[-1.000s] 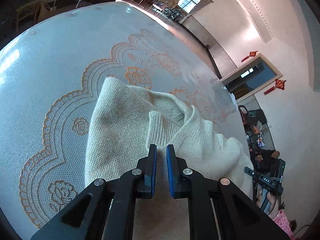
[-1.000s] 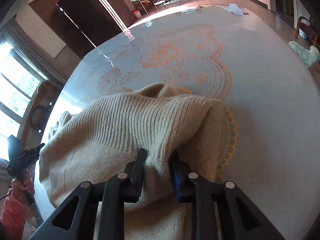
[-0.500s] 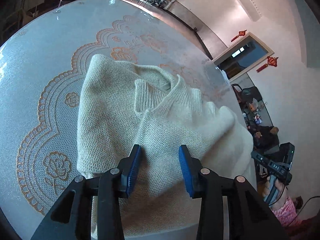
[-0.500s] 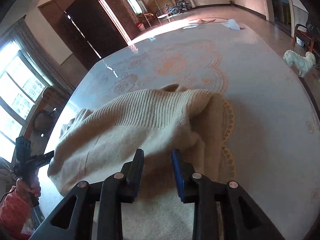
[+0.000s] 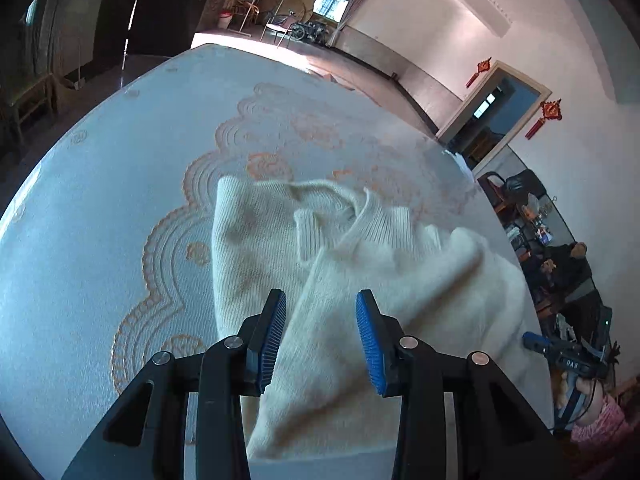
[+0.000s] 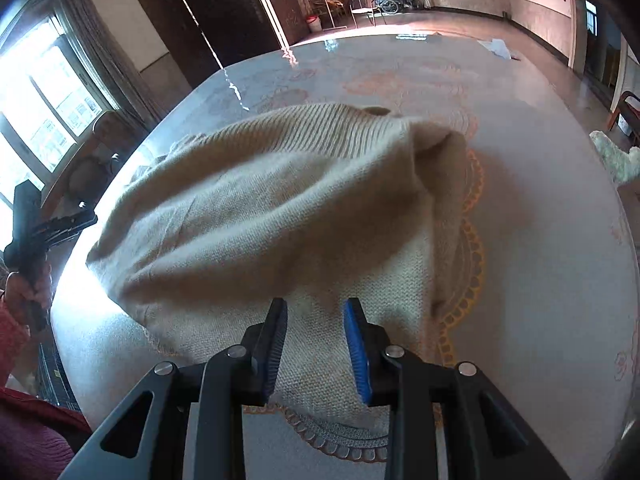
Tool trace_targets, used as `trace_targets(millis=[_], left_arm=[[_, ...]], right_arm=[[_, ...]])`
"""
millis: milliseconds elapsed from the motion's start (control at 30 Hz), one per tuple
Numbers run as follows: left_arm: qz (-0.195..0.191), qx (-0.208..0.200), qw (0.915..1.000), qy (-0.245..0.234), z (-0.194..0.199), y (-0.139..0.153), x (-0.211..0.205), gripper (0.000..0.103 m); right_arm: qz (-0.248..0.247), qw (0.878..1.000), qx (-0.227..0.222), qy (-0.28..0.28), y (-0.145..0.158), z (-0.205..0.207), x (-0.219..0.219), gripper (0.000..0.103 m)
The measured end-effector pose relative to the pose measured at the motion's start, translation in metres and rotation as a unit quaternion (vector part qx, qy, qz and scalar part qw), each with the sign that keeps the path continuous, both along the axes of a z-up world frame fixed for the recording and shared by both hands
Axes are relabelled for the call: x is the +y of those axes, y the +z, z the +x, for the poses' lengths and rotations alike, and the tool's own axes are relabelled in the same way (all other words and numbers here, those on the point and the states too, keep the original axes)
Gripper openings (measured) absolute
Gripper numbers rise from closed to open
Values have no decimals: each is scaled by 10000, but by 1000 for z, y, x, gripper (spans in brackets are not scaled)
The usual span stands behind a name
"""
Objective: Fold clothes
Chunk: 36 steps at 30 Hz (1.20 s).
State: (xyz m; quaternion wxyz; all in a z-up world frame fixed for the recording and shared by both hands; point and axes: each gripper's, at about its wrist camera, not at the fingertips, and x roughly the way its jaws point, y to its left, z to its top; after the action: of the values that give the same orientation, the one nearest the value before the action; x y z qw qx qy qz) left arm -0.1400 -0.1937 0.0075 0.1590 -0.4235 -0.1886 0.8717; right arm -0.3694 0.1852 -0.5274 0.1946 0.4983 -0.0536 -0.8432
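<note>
A second ago both grippers pinched the sweater; the left gripper (image 5: 321,334) and right gripper (image 6: 315,346) now stand with fingers spread and empty, drawn back from the cloth. The cream sweater (image 5: 360,264) lies bunched on the patterned table (image 5: 100,220), ahead of and beneath both sets of fingers. Its near hem is hidden behind the gripper bodies.
</note>
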Motion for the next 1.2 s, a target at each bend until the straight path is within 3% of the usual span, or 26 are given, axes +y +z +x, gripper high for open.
trace_targets(millis=[133, 333, 433, 500, 600, 700, 733, 800, 867, 933, 1000, 1133, 1200], left_arm=[[-350, -202, 9989, -219, -64, -3, 33, 39], [-518, -1067, 9884, -944, -110, -44, 74, 39], [-565, -718, 9908, -1000, -105, -39, 78, 35], [-299, -506, 9950, -814, -100, -29, 66, 26], [43, -96, 9999, -128, -88, -11, 30, 22], [120, 116, 9974, 707, -73, -4, -11, 22], [169, 10, 9963, 841, -74, -7, -20, 22], [260, -289, 9972, 634, -77, -17, -21, 22], [14, -481, 9985, 244, -83, -22, -3, 24], [-44, -579, 9981, -221, -91, -26, 20, 42], [-235, -599, 9966, -516, -98, -29, 43, 49], [-923, -804, 9890, -830, -118, -39, 81, 49], [-1086, -755, 9864, -979, -121, -41, 91, 42]], right_arm=[[-120, 9998, -33, 149, 3, -3, -16, 29], [112, 9995, -254, 174, -13, 11, -25, 29], [80, 9993, -356, 105, -18, 16, -22, 30], [138, 9991, -407, 55, -22, 19, -20, 30], [82, 9988, -488, 2, -27, 22, -15, 30], [-78, 9986, -524, -54, -28, 24, -9, 30], [-127, 9984, -537, -71, -29, 24, -7, 30], [-147, 9983, -564, -64, -29, 24, -8, 30], [-81, 9984, -562, 10, -29, 23, -11, 30], [-31, 9984, -566, 66, -29, 23, -13, 30], [-59, 9982, -595, 51, -29, 24, -13, 30], [-166, 9977, -654, -52, -28, 26, -10, 30], [-171, 9975, -675, -88, -27, 28, -10, 30]])
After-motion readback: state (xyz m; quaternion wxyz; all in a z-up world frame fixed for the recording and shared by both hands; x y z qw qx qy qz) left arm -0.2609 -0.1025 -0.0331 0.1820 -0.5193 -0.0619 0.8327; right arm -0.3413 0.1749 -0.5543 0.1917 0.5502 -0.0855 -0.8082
